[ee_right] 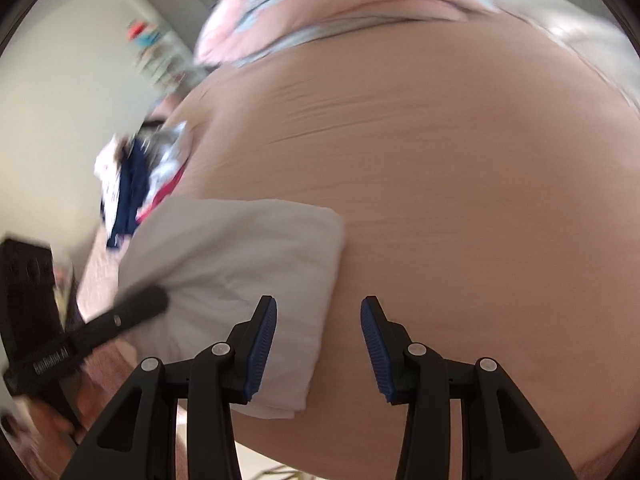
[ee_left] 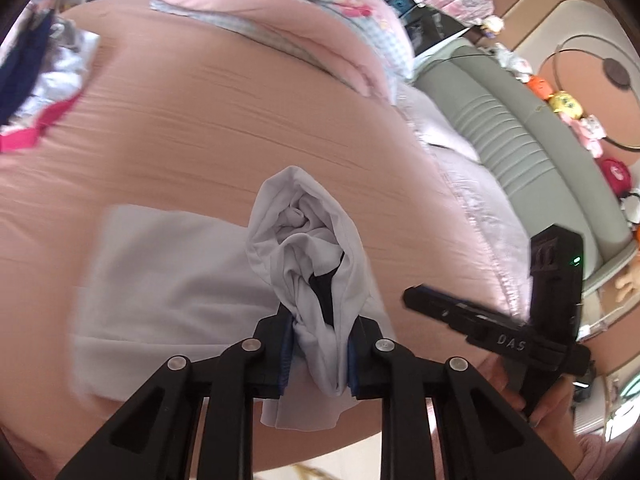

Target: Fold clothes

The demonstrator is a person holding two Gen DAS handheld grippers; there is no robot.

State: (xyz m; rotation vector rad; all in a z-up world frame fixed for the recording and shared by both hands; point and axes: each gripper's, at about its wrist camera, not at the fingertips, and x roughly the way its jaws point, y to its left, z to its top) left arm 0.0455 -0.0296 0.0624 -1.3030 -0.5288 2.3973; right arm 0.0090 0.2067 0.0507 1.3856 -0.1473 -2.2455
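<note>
A white garment [ee_left: 168, 280] lies partly folded on the pink bed sheet [ee_left: 240, 120]. My left gripper [ee_left: 320, 350] is shut on a bunched edge of the white garment and lifts that part above the flat part. A dark lining shows inside the bunch. In the right wrist view the same garment [ee_right: 248, 264] lies as a flat folded rectangle. My right gripper [ee_right: 319, 344] is open and empty, just above the garment's right edge. It also shows at the right of the left wrist view [ee_left: 480, 320], and the left gripper shows at the left of the right wrist view [ee_right: 132, 308].
A pile of unfolded clothes [ee_left: 36, 80], navy, white and pink, lies at the bed's far left; it also shows in the right wrist view [ee_right: 140, 176]. A pink quilt [ee_left: 300, 20] is at the back. A green padded headboard [ee_left: 540, 140] with toys runs along the right.
</note>
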